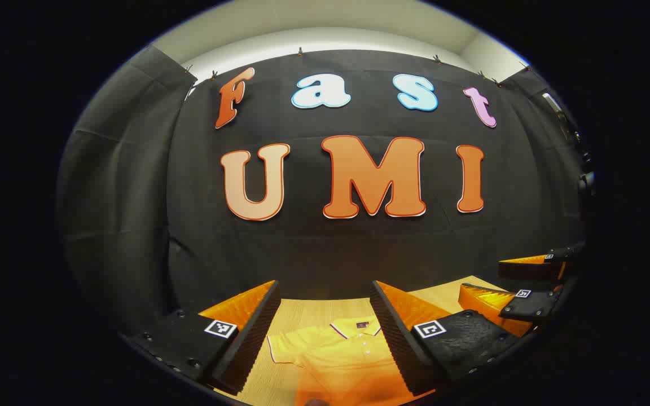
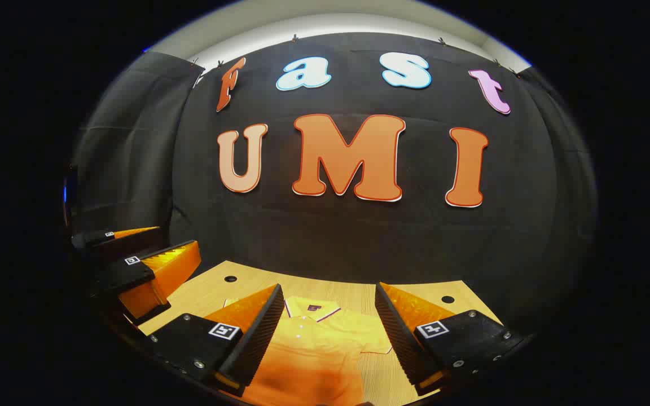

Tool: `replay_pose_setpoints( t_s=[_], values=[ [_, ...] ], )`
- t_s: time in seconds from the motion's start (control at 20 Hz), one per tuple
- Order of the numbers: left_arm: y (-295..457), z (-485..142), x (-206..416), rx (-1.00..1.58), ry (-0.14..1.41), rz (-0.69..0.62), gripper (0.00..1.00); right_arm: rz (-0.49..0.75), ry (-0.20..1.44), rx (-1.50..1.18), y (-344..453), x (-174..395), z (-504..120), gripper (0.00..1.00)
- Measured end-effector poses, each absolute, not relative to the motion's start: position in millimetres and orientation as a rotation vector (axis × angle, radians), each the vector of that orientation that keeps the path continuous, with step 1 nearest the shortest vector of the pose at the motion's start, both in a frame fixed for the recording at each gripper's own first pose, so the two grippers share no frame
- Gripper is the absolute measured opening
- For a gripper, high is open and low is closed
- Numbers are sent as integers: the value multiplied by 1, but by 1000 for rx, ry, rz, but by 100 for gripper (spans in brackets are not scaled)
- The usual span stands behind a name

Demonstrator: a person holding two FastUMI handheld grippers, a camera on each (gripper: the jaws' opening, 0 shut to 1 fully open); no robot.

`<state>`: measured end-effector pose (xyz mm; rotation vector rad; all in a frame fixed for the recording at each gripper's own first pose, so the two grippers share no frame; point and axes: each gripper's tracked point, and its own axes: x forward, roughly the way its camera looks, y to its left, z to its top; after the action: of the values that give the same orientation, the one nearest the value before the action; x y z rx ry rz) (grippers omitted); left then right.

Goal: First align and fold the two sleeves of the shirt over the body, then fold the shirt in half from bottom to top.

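A yellow polo shirt lies flat on the wooden table, collar toward the far wall, buttons facing up. One short sleeve spreads out sideways in the left gripper view. The other sleeve spreads out in the right gripper view, where the shirt lies below the fingers. My left gripper hovers open above the shirt's chest with nothing between its fingers. My right gripper is also open and empty over the shirt. Each gripper shows beside the other: the right gripper, the left gripper.
The black cloth wall stands close behind the table's far edge. Two small round holes sit in the tabletop near its back corners. Bare wood lies between the collar and the wall.
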<state>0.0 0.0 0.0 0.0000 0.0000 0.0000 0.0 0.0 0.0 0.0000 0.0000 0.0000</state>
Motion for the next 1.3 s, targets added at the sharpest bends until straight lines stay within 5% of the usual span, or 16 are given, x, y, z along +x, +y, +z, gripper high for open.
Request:
replay_pose_setpoints(
  t_s=[1.3],
  values=[
    [41,-2,-10,54,-22,109,98,-98,143,-24,-39,39,-36,98]
  ],
)
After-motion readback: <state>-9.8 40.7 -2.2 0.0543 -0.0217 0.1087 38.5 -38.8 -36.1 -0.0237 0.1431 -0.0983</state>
